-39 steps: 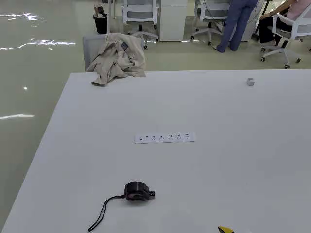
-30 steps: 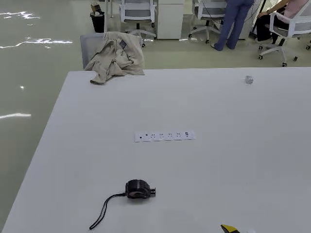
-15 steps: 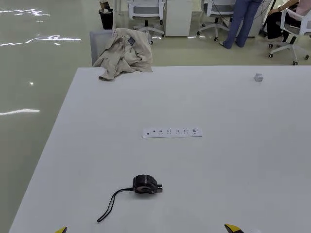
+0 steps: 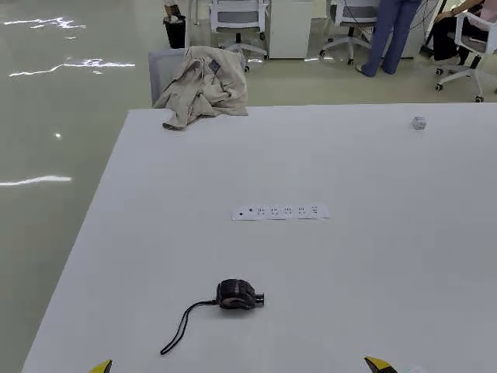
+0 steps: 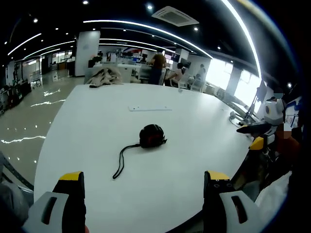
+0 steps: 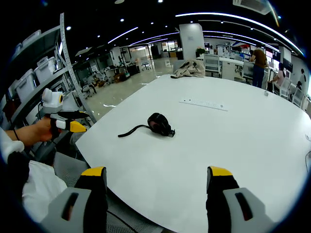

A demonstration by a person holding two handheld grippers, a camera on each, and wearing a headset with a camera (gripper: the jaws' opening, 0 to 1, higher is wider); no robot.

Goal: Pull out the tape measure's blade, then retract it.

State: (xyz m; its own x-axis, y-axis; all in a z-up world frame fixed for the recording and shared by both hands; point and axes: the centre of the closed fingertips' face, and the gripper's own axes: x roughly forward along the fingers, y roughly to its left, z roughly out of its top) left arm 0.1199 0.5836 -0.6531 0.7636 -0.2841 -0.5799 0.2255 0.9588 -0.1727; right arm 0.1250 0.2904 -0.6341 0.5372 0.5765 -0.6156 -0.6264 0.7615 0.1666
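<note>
Left gripper (image 5: 145,175) and right gripper (image 6: 156,171) both gaping wide, tape measure (image 4: 239,295) lying farther in, roughly midway between them, blade end (image 4: 260,297) pointing right.

The head view looks forward and down from above the near edge of the white table (image 4: 373,264), with the tape measure (image 4: 239,295) close below. Both gripper views sit low just outside that edge, facing across the tabletop: the left gripper (image 5: 144,175) from the left, the right gripper (image 6: 158,171) from the right. All three views share the tape measure, power strip (image 4: 280,211) and jacket (image 4: 203,87)
</note>
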